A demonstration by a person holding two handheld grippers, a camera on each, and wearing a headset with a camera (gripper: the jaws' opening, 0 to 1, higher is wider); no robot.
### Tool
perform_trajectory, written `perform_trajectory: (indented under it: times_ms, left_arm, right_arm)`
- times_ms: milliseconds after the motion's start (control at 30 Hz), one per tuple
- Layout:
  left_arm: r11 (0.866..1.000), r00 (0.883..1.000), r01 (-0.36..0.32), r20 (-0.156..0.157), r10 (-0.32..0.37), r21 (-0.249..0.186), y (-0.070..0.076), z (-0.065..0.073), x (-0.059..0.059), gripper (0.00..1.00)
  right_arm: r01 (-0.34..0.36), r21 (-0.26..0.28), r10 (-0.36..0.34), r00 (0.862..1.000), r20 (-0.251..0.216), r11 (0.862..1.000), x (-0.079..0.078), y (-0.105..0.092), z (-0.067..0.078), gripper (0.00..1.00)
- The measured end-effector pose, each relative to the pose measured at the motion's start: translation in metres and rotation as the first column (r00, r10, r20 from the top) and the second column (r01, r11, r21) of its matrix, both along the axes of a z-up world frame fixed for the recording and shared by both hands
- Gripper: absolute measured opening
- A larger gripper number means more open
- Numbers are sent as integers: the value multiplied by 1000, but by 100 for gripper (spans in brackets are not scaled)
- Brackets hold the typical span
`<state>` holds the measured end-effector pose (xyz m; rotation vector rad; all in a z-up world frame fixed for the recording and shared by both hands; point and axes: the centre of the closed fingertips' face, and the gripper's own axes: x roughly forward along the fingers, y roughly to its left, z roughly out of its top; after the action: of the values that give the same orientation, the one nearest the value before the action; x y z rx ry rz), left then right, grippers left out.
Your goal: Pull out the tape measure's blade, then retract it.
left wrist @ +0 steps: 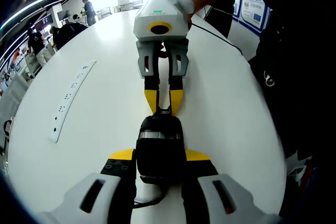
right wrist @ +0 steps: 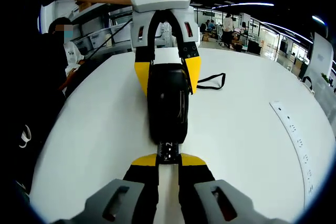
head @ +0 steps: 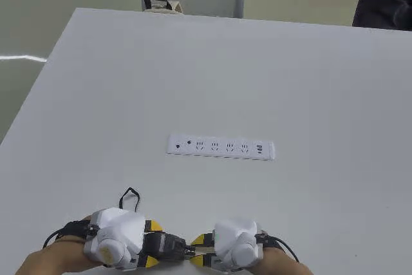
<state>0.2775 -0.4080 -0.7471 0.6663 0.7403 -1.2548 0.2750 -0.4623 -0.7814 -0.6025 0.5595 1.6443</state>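
The tape measure, a black case, sits clamped between the jaws of the left gripper, whose yellow tips press on its two sides; they cover much of the case, and any label on its dark face is too dim to read. From the case's mouth a very short stretch of blade runs straight into the jaws of the right gripper, which are pinched together on its end. Their tips hide the hook, and the one mark legible just ahead of them looks like a "2". In the head view the tape measure is a dark block between the left gripper and the right gripper, tip to tip, and the bottom edge cuts off both grippers and the hands behind them. A thin black strap loops on the table just beyond the left gripper's jaws; where it joins the case is hidden behind that gripper. Farther ahead of both pairs of jaws, well apart from them, a white power strip lies flat with its row of sockets facing up; its markings are too small to read. Wall posters far off in the left gripper view carry print too small to make out.
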Motion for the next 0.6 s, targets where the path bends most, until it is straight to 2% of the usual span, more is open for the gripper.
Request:
perform_trajectory:
  times_ms: [600]
  left_arm:
    - [1000,1000,-3,-1,3,9,1,-1,0,28]
  right_arm:
    - [0,-22,0,1000,-5,1000,2,-23,4,12]
